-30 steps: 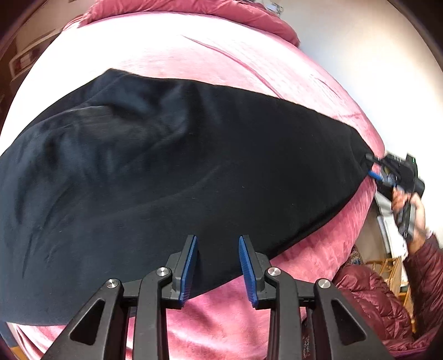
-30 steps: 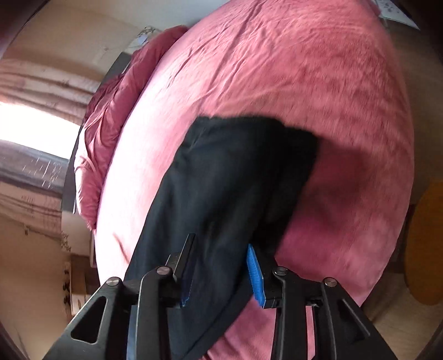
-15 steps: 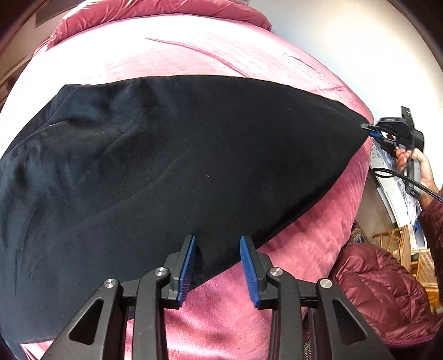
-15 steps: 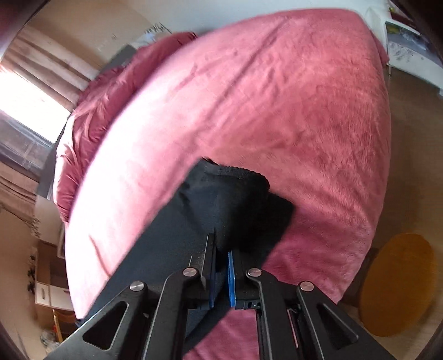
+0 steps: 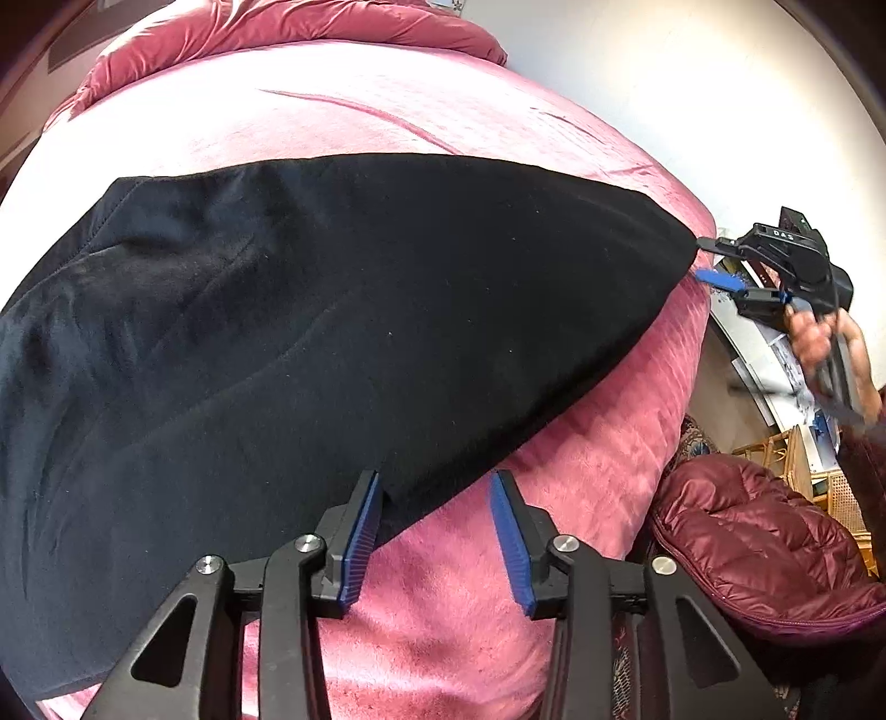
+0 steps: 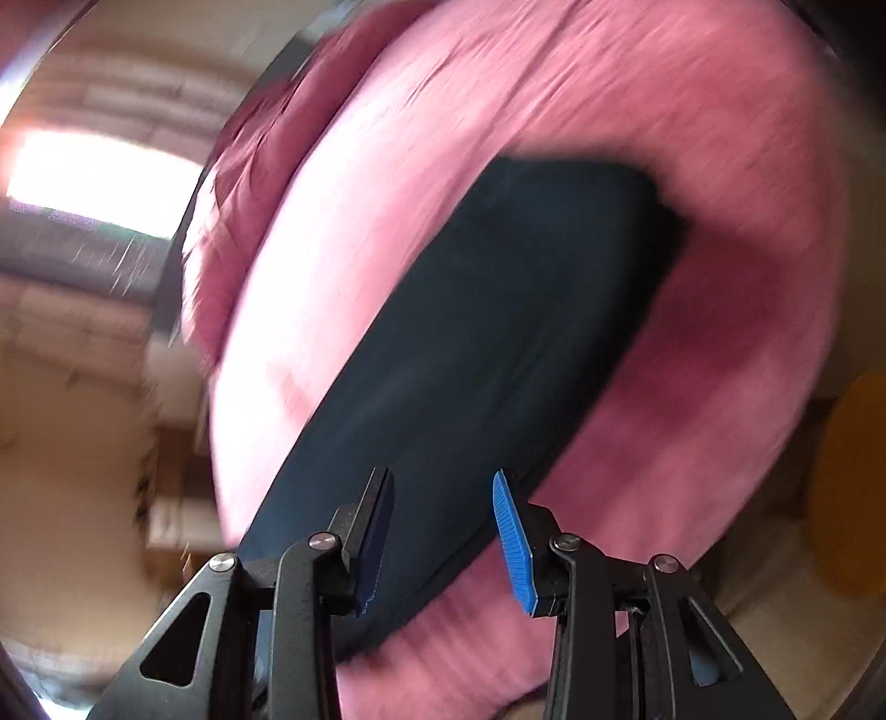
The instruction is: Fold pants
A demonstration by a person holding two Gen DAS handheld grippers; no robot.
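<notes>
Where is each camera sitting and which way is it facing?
Left wrist: rides the left gripper, angled down across the black pants on the pink bed cover; its own open jaws show, plus the right gripper and the hand holding it.
Right wrist: rides the right gripper, looking down the pants' length, blurred; only its open jaws show.
Shared: pants and bed cover.

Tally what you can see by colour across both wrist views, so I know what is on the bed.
Black: 3, the pants, the left gripper, the right gripper.
Pink: 1, the bed cover.
Dark red: 2, the duvet at the bed's far end, the puffy jacket beside the bed.
Total: 6.
</notes>
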